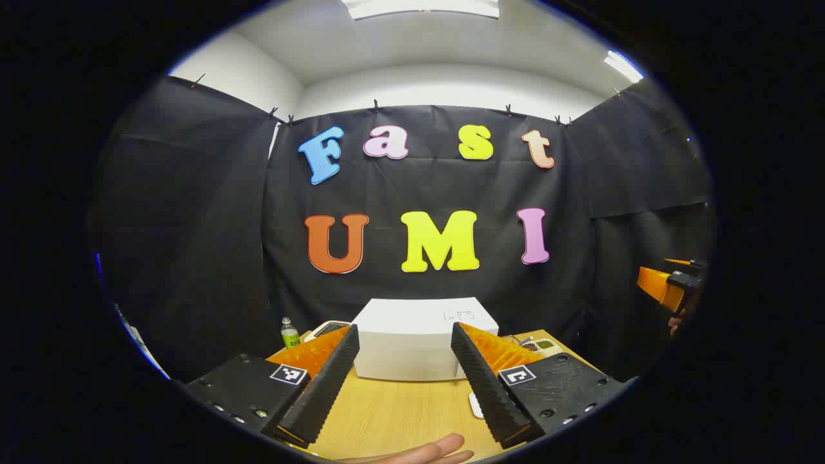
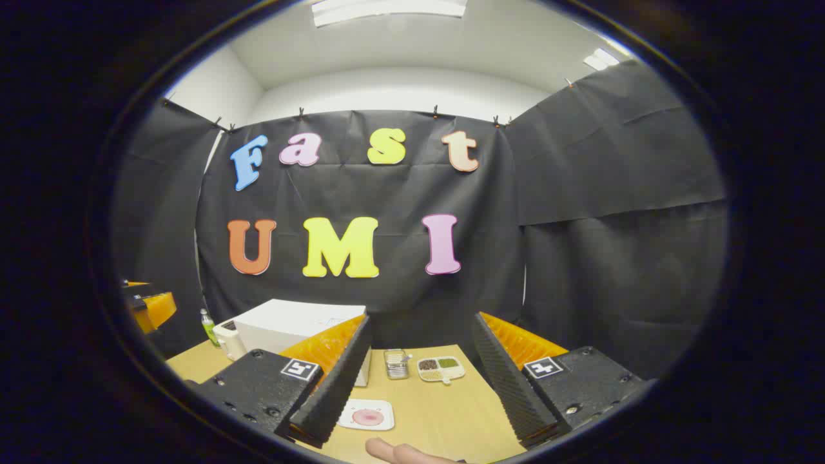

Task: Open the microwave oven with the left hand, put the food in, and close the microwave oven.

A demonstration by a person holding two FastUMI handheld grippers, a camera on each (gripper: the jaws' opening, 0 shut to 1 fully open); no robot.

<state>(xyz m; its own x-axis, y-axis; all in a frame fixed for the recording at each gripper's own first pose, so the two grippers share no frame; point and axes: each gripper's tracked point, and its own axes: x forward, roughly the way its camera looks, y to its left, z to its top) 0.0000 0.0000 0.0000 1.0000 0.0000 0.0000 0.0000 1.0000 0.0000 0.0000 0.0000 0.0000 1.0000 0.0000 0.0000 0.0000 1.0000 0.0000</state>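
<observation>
On the wooden surface (image 1: 399, 412), your microwave oven (image 1: 419, 348) stands shut against the black cloth wall, straight ahead of your left gripper (image 1: 403, 380), whose jaws are spread wide and hold nothing. Your right gripper (image 2: 419, 380) is likewise wide and empty, raised above the surface. Below it, the food sits on a white square plate (image 2: 367, 414), just right of the oven's front corner. Behind the plate lie a small metal tin (image 2: 396, 363) and a divided dish (image 2: 440, 368). A green bottle (image 1: 289, 333) stands left of the oven.
</observation>
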